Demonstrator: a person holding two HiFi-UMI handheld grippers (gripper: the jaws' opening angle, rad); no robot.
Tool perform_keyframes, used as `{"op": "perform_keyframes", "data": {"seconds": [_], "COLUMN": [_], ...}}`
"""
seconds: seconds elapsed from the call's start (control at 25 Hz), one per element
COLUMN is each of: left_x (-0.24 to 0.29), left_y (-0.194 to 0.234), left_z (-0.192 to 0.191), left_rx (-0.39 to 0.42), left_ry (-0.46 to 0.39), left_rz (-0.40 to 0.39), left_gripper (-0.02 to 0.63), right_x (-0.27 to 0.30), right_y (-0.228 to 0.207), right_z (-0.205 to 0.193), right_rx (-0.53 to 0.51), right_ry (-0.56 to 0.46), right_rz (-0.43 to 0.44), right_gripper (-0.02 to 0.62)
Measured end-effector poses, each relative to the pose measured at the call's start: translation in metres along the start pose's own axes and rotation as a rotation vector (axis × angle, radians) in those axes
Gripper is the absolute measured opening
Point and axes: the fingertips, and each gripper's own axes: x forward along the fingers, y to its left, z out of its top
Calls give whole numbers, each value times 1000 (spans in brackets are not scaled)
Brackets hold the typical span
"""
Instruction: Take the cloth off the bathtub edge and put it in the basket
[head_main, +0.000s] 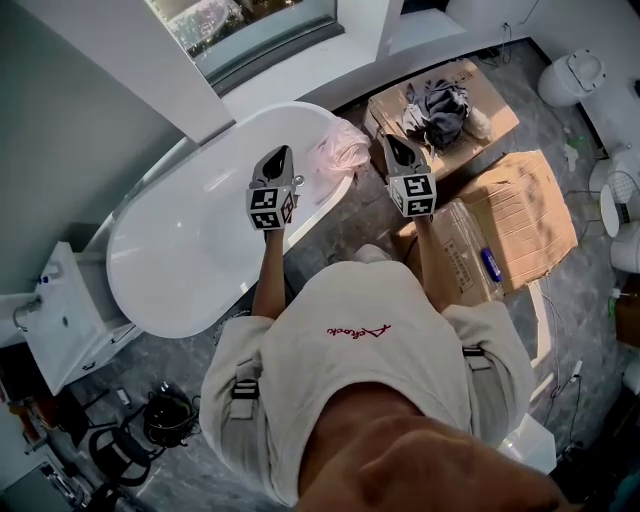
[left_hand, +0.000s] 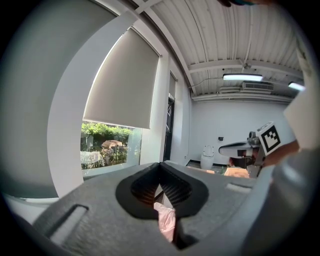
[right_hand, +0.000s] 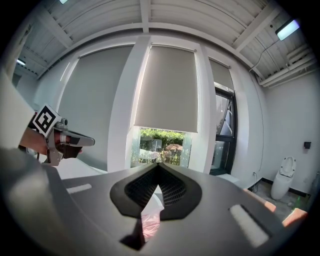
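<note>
Left of centre I see the white bathtub (head_main: 190, 250), with my left gripper (head_main: 279, 152) above it, fingers together and empty. Just right, the pale pink cloth (head_main: 343, 148) lies crumpled on the bathtub edge. My right gripper (head_main: 392, 142) is beside it, fingers also together and empty. At upper right, a cardboard box (head_main: 495, 118) holds grey clothes (head_main: 437, 108).

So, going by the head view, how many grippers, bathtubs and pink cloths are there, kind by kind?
Grippers: 2, the left gripper and the right gripper, both shut and empty
Bathtub: 1
Pink cloth: 1, lying on the tub's edge
Total: 4
</note>
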Motion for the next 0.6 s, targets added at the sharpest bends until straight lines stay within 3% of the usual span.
{"op": "perform_keyframes", "data": {"seconds": [0.6], "left_x": [8], "left_y": [-1], "left_z": [-12], "left_rx": [-12], "left_ry": [16], "left_rz": [-11], "left_gripper": [0], "right_x": [-2], "right_y": [0], "right_z": [-13], "right_rx": [11], "right_ry": [16], "right_rz": [-8], "right_gripper": [5]}}
